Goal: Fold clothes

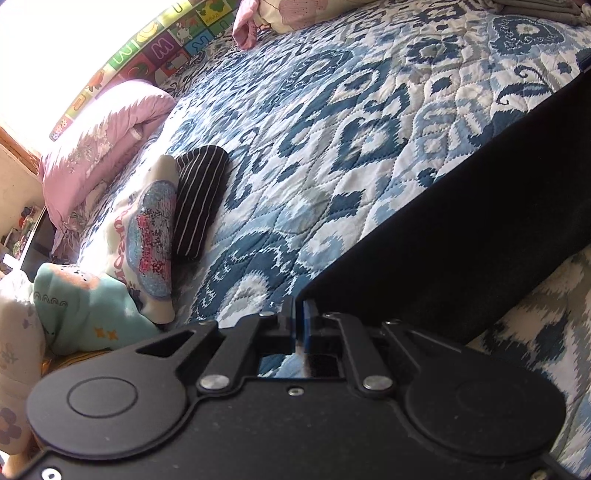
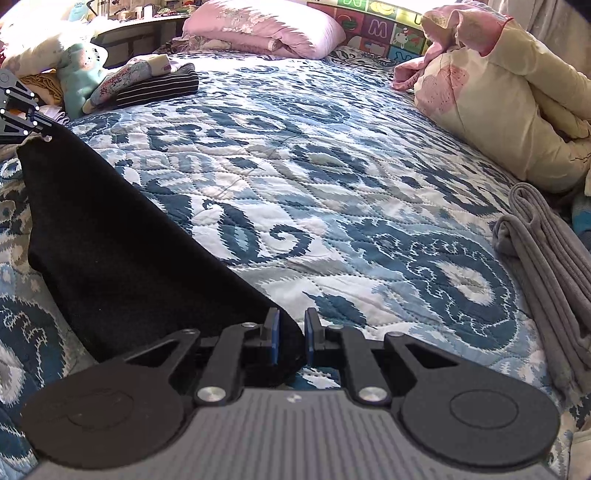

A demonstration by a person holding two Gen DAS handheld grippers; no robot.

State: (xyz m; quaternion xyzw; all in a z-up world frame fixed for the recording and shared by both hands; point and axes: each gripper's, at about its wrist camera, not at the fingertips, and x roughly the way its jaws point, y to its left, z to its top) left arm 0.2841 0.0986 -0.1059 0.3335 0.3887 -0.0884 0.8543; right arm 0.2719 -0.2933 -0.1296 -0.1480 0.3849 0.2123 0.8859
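A black garment (image 2: 122,236) stretches in a band over the blue-and-white quilt (image 2: 332,177) between my two grippers. My left gripper (image 1: 301,317) is shut on one end of it; the cloth (image 1: 480,206) runs up to the right from its jaws. The left gripper also shows in the right wrist view (image 2: 35,127) at the far left, pinching the cloth's corner. My right gripper (image 2: 291,339) has the other end between its blue pads (image 2: 274,338), which stand a little apart with the cloth against the left pad.
Folded clothes lie at the bed's left side: a black striped piece (image 2: 162,86), a sequinned top (image 1: 151,236) and a mint one (image 1: 85,310). Folded grey cloth (image 2: 546,266) lies at the right. Pink bedding (image 2: 266,29) and a cream bundle (image 2: 498,96) sit at the back.
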